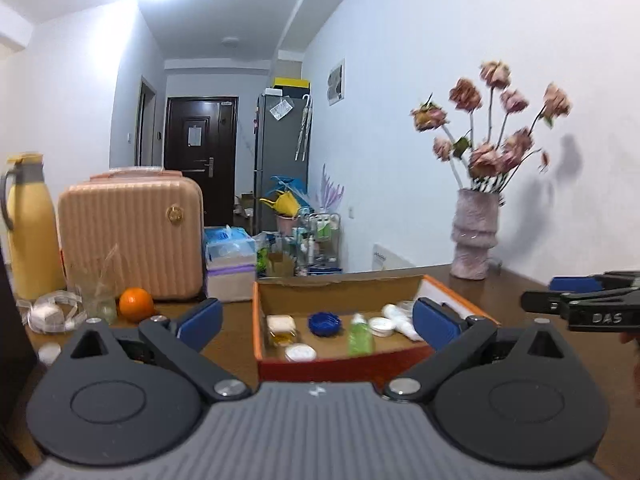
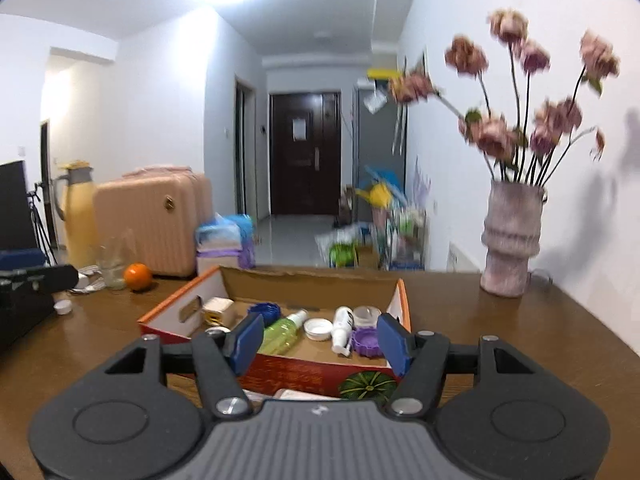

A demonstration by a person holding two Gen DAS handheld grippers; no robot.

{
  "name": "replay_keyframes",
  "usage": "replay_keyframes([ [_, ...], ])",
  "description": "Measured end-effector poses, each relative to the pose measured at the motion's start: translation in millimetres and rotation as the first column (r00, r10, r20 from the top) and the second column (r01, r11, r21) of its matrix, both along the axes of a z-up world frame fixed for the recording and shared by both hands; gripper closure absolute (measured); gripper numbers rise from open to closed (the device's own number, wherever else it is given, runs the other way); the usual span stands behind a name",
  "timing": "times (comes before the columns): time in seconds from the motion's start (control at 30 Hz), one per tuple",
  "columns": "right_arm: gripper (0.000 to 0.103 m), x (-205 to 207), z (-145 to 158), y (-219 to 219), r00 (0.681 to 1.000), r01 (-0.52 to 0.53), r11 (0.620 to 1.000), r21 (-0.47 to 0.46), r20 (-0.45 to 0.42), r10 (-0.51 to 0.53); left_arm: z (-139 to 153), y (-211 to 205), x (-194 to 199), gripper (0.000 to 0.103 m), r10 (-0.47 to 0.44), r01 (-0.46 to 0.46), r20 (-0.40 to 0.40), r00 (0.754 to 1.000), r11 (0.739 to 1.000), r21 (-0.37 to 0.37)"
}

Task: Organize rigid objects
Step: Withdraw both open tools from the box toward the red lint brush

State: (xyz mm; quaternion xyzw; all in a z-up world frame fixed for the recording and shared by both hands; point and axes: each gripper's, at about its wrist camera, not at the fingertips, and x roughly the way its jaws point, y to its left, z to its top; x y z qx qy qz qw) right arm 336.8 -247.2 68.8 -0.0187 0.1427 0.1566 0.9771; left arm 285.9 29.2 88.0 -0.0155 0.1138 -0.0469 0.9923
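Observation:
An orange-sided cardboard box (image 1: 340,285) (image 2: 304,280) stands on the brown table and holds several small items: a green bottle (image 1: 360,334) (image 2: 282,330), a blue lid (image 1: 325,323) (image 2: 264,311), a white tube (image 1: 400,318) (image 2: 343,326), a purple lid (image 2: 366,340) and white caps. My left gripper (image 1: 318,322) hovers open just before the box's near wall, nothing between its pads. My right gripper (image 2: 320,344) is also open and empty, over the box's near edge. A loose white cap (image 1: 50,352) (image 2: 63,307) lies on the table to the left.
Left of the box are an orange (image 1: 136,303) (image 2: 137,276), a glass jar (image 1: 100,300), a pink case (image 1: 132,236), a yellow flask (image 1: 30,228) and tissue packs (image 1: 230,256). A vase of flowers (image 1: 474,236) (image 2: 510,240) stands at the back right by the wall.

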Motion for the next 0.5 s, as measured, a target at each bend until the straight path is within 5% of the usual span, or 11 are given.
replay_keyframes([
  [0.23,0.024,-58,-12,3,0.999,-0.007,1.0,0.014,0.041,0.007,-19,-7,-73,0.0,0.007,-0.008,0.043,0.999,1.0,0.027],
  [0.5,0.02,-127,-40,4,1.0,-0.002,0.999,0.052,0.026,0.0,-35,-4,-138,0.0,0.036,-0.037,0.049,0.998,0.999,0.023],
])
